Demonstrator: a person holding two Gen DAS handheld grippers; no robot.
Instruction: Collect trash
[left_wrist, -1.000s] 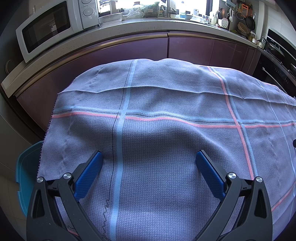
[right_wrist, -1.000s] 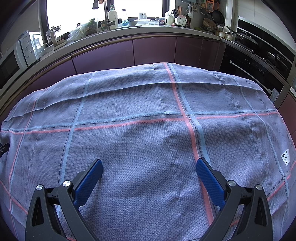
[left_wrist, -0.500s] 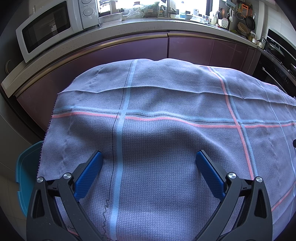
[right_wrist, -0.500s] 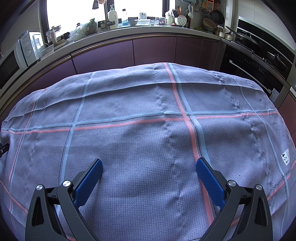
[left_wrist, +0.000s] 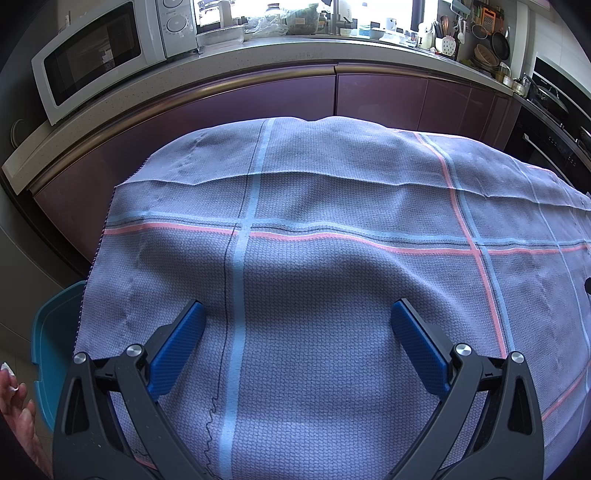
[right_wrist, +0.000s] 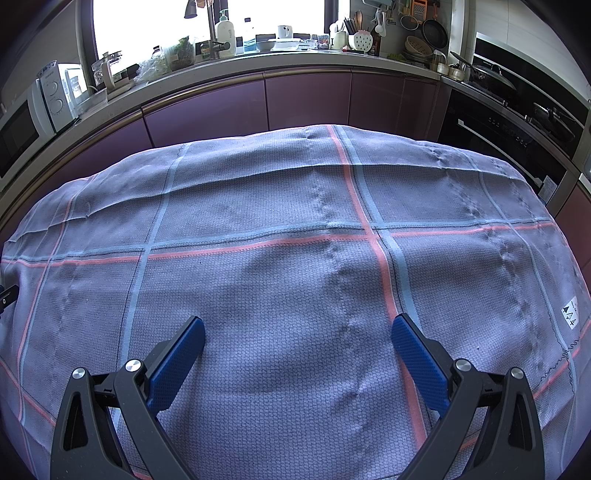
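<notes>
Both wrist views look down on a grey-lilac waffle-weave cloth with pink and pale blue stripes, spread flat over the worktop and filling the middle of each frame. No trash shows anywhere on it: no wrapper, scrap or crumb can be made out in either view.

The left gripper sits at the bottom of its frame with its blue-padded fingers spread wide, nothing between them. The right gripper is likewise wide apart and empty, low over the cloth.

At the lower left edge of the left view, a teal plastic bin or tub peeks out from behind the cloth's edge; its contents are hidden. A person's hand shows just beside it, in the bottom-left corner.

Judging by this, either collecting has not started and the trash lies outside view, or the surface is already cleared; the pictures cannot settle which. Nothing is being carried now.
</notes>
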